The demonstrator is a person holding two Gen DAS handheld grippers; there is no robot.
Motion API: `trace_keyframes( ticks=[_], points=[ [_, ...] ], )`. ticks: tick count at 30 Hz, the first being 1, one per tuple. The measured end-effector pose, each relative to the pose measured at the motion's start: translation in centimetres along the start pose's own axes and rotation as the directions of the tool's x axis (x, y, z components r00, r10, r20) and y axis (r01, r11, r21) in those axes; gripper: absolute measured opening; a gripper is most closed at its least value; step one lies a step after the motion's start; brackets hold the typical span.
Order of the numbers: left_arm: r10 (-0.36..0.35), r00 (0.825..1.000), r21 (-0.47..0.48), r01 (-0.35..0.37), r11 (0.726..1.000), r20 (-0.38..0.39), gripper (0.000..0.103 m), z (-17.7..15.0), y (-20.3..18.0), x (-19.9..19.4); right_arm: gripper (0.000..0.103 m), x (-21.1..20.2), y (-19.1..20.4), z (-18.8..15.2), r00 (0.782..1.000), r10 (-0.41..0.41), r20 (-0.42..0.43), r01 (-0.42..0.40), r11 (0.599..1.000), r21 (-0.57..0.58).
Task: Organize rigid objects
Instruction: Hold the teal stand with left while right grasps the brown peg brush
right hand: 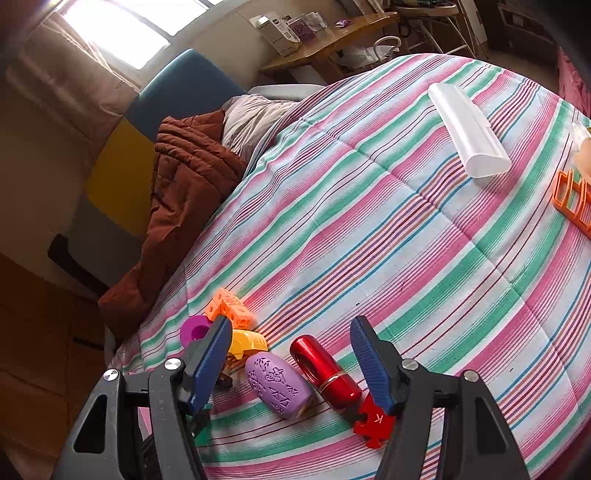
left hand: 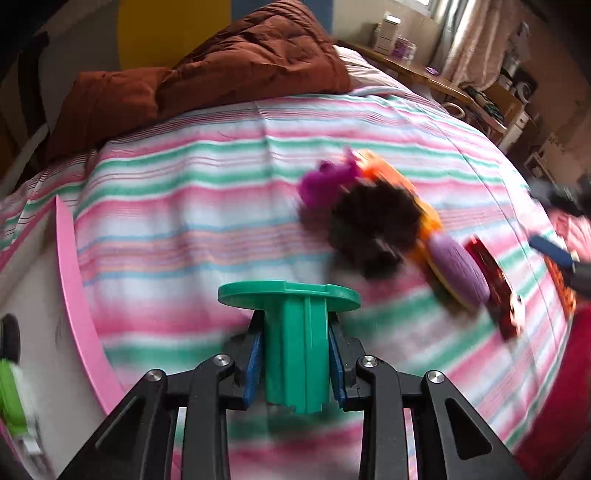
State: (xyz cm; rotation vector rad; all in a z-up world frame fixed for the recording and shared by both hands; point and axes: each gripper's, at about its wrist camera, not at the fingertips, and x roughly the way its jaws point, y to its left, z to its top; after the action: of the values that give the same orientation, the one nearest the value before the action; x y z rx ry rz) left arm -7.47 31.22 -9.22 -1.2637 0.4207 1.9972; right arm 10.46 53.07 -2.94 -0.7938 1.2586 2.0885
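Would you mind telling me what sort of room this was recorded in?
Most likely a bedroom: toys lie on a striped bedspread, a rust-brown quilt is bunched at its far end, and a curtained window stands beyond.

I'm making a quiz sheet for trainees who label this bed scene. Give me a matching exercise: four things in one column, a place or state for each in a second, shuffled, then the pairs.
Things:
1. green flanged piece
2. red metallic tube
3. white case
4. right claw

Places or states:
A. lies alone far up the striped bedspread
B. clamped in the left claw
C. open, holding nothing
D. lies beside the purple patterned piece

Pairs: 1-B, 2-D, 3-A, 4-C
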Motion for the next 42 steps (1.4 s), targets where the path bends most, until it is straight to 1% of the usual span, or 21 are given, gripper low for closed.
trace_keyframes(
  ticks=[3,7,11,14,16,18,20,22,24,26,28,31,32,33,34,35,37,40,42],
  points=[
    [0.003,1.0,0.031,-0.003,1.0,0.023,0.031,-2.6,-2.0,-1.0,0.067,-0.1,-0.2,0.1,1.0,0.018,0.001,-0.018,1.0,0.009],
    [0.012,0.997,0.071,-0.018,0.997,0.081,0.031,-5.5,-4.2,-2.0,0.067,-0.6,-0.9,0.5,0.999,0.054,0.006,-0.054,0.998,0.031],
    [0.007,0.992,0.101,-0.02,0.995,0.128,0.031,-7.8,-5.1,-3.0,0.067,0.1,-1.8,0.7,0.996,0.077,-0.041,-0.073,0.994,0.077],
    [0.016,0.986,0.142,-0.04,0.989,0.164,0.031,-8.7,-5.5,-3.3,0.06,0.7,-2.3,0.6,0.991,0.105,-0.078,-0.096,0.989,0.109],
    [0.007,0.984,0.14,-0.032,0.99,0.177,0.031,-9.0,-5.4,-3.5,0.059,0.0,-2.6,0.7,0.993,0.108,-0.052,-0.101,0.988,0.12],
    [-0.006,0.982,0.136,-0.02,0.991,0.187,0.031,-9.1,-5.1,-3.3,0.059,-1.6,-3.7,1.1,0.993,0.119,0.019,-0.121,0.98,0.156],
    [-0.002,0.978,0.157,-0.031,0.987,0.206,0.031,-9.3,-5.2,-3.2,0.057,-2.6,-5.0,1.4,0.992,0.11,0.063,-0.121,0.972,0.202],
    [0.006,0.973,0.178,-0.048,0.983,0.229,0.031,-9.7,-5.4,-3.3,0.051,-2.4,-5.6,1.6,0.99,0.132,0.054,-0.141,0.964,0.227],
    [0.005,0.97,0.171,-0.049,0.984,0.244,0.031,-10.0,-5.3,-3.3,0.051,-1.3,-4.5,1.3,0.987,0.162,0.0,-0.159,0.969,0.187],
    [0.009,0.967,0.176,-0.056,0.983,0.254,0.031,-10.1,-5.4,-3.4,0.051,-0.2,-1.8,0.7,0.983,0.174,-0.062,-0.168,0.982,0.082],
    [0.004,0.966,0.179,-0.052,0.982,0.259,0.031,-10.2,-5.3,-3.4,0.051,0.8,1.0,-0.3,0.978,0.174,-0.114,-0.178,0.983,-0.032],
    [-0.008,0.964,0.178,-0.041,0.983,0.265,0.031,-10.1,-5.2,-3.4,0.051,2.4,4.0,-2.1,0.945,0.237,-0.224,-0.267,0.957,-0.111],
    [-0.01,0.964,0.178,-0.039,0.983,0.267,0.031,-10.1,-5.2,-3.4,0.052,2.9,5.1,-2.6,0.942,0.227,-0.245,-0.268,0.952,-0.15],
    [-0.013,0.963,0.178,-0.036,0.983,0.269,0.031,-10.2,-5.1,-3.3,0.053,3.2,5.9,-3.1,0.944,0.207,-0.256,-0.26,0.946,-0.193],
    [-0.016,0.962,0.177,-0.033,0.984,0.271,0.031,-10.2,-5.0,-3.3,0.057,3.5,6.6,-3.5,0.947,0.185,-0.262,-0.249,0.94,-0.233],
    [-0.02,0.962,0.176,-0.03,0.984,0.273,0.031,-10.2,-5.0,-3.3,0.063,3.8,7.4,-3.8,0.95,0.17,-0.263,-0.241,0.934,-0.265],
    [-0.026,0.961,0.173,-0.023,0.985,0.276,0.031,-10.3,-4.9,-3.3,0.069,4.3,8.8,-3.9,0.955,0.146,-0.257,-0.226,0.921,-0.317],
    [-0.035,0.96,0.169,-0.013,0.986,0.277,0.031,-10.3,-4.7,-3.2,0.069,5.2,10.6,-3.3,0.969,0.114,-0.221,-0.193,0.906,-0.378],
    [-0.042,0.96,0.166,-0.005,0.986,0.276,0.03,-10.3,-4.5,-3.2,0.069,6.8,11.8,-3.0,0.97,0.083,-0.226,-0.172,0.896,-0.409]
  ],
)
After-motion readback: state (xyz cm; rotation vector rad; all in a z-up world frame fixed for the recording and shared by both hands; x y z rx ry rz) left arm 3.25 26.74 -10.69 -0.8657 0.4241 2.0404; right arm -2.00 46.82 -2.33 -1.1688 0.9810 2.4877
